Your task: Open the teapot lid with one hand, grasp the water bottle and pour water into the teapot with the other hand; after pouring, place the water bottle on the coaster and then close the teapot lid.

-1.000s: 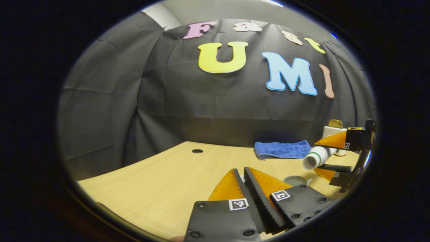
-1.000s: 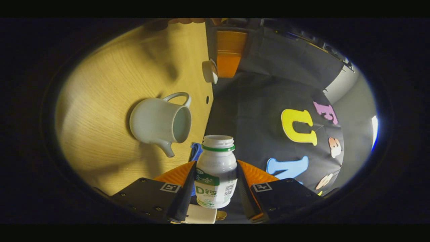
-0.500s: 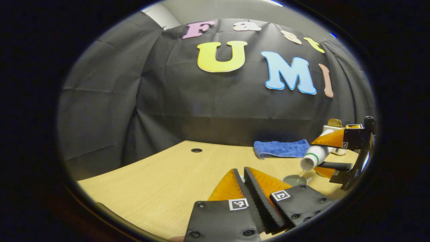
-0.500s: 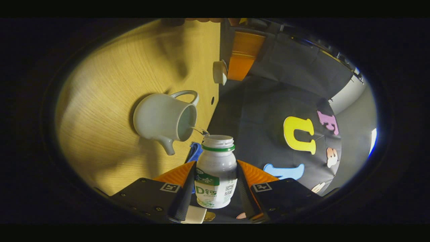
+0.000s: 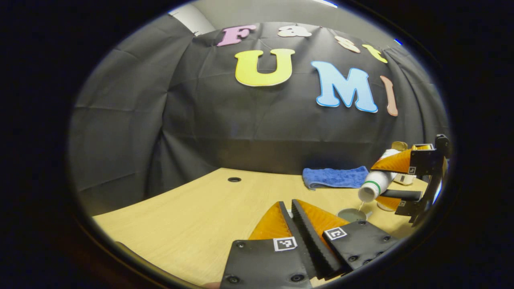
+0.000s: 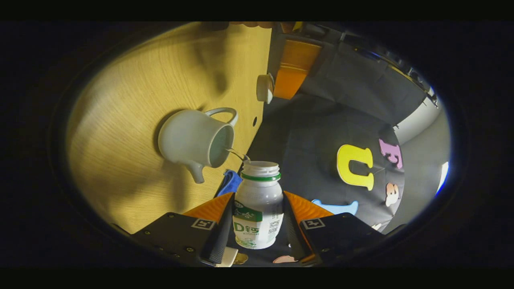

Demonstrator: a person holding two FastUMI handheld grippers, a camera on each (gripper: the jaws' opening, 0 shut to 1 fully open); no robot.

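pouring water into the open teapot [image 6: 192, 138]

right hand-held gripper [image 6: 257, 218] clamps the tilted water bottle [image 6: 258, 204]; left hand-held gripper [image 5: 292, 224] pinches the lid. next: upright bottle, find coaster.

My right claw [image 6: 257, 208] is rolled sideways with both fingers clamped on the bottle [image 6: 258, 208], my left claw [image 5: 290, 224] raised level, fingers nearly together.

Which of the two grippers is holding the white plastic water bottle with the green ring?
The right gripper: its fingers clamp the tilted white water bottle over the open white teapot. The left gripper is shut, bottle-free.
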